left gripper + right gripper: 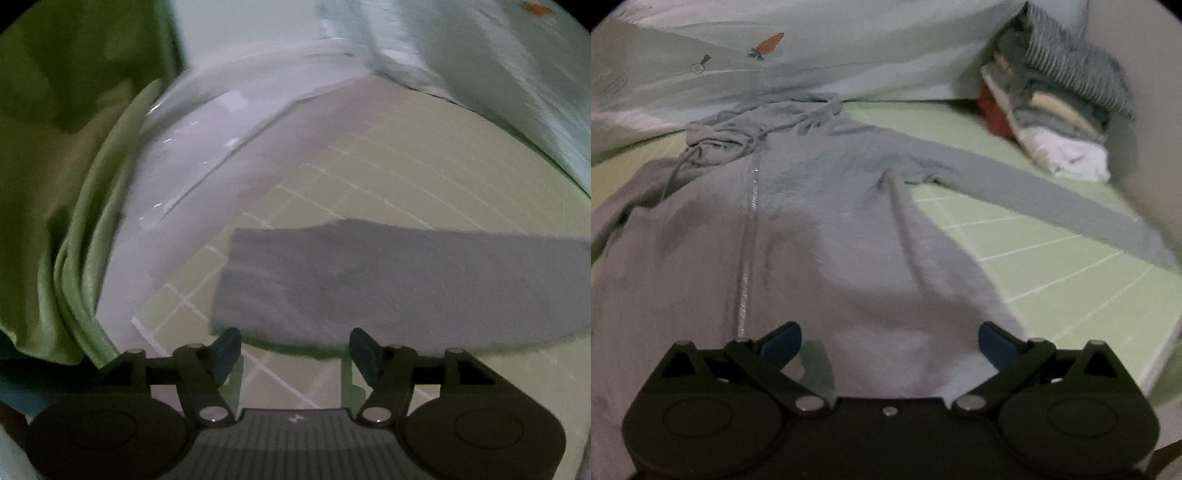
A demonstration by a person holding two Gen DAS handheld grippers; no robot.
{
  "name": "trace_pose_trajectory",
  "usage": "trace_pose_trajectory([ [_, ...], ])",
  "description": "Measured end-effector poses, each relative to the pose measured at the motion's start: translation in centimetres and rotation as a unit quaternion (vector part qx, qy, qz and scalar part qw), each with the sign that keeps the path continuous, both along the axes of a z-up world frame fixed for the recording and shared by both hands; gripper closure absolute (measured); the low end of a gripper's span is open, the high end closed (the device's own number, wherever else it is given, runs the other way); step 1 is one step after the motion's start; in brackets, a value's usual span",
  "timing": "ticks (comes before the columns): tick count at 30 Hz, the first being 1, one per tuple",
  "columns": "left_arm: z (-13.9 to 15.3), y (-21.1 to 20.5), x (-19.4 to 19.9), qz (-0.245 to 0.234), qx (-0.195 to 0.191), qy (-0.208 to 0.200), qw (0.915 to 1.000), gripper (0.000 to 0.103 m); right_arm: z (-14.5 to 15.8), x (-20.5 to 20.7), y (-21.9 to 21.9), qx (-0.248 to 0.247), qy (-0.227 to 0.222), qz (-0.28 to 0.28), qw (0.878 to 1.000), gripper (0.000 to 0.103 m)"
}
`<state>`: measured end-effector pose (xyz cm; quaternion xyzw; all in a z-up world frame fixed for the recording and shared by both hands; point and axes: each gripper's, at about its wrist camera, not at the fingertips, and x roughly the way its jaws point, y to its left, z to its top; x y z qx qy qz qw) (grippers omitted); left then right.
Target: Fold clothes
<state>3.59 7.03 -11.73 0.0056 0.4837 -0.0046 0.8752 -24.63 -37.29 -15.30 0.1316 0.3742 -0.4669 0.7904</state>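
Grey zip-front hooded jacket (798, 229) is spread flat on green grid mat (1052, 266); its sleeve (388, 280) at 12 o'clock of left gripper (295, 350). Both left and right gripper (890, 343) jaws are apart, empty. Sleeve cuff should be pinched cleanly, then folded across chest.

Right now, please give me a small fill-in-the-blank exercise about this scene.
1. The grey hoodie lies spread on a ____ gridded mat.
2. A small orange ____ is printed on the pale sheet.
3. The folded clothes pile has a ____ item on top.

Missing words: green; carrot; striped
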Motion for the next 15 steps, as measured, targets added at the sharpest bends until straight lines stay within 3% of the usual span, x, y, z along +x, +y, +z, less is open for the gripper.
trace_pose_trajectory([
  [3,0.5,-2.2,-1.2,-0.06,-0.002,-0.012,0.9981,0.03,0.5,-1.8,-0.5,-0.003,0.004,-0.016,1.0,0.0],
  [7,0.9,-6.2,-2.5,-0.146,-0.011,-0.009,0.9892,0.029,0.5,-3.7,-1.9,0.01,0.01,-0.036,0.999,0.0],
  [11,1.3,-10.8,-4.2,-0.233,-0.022,-0.003,0.9722,0.029,0.4,-4.6,-2.6,0.017,0.023,-0.037,0.999,0.001],
  [15,1.5,-15.8,-6.3,-0.313,-0.038,0.012,0.9488,0.028,0.2,-5.4,-3.1,0.038,0.016,-0.025,0.999,0.009],
])
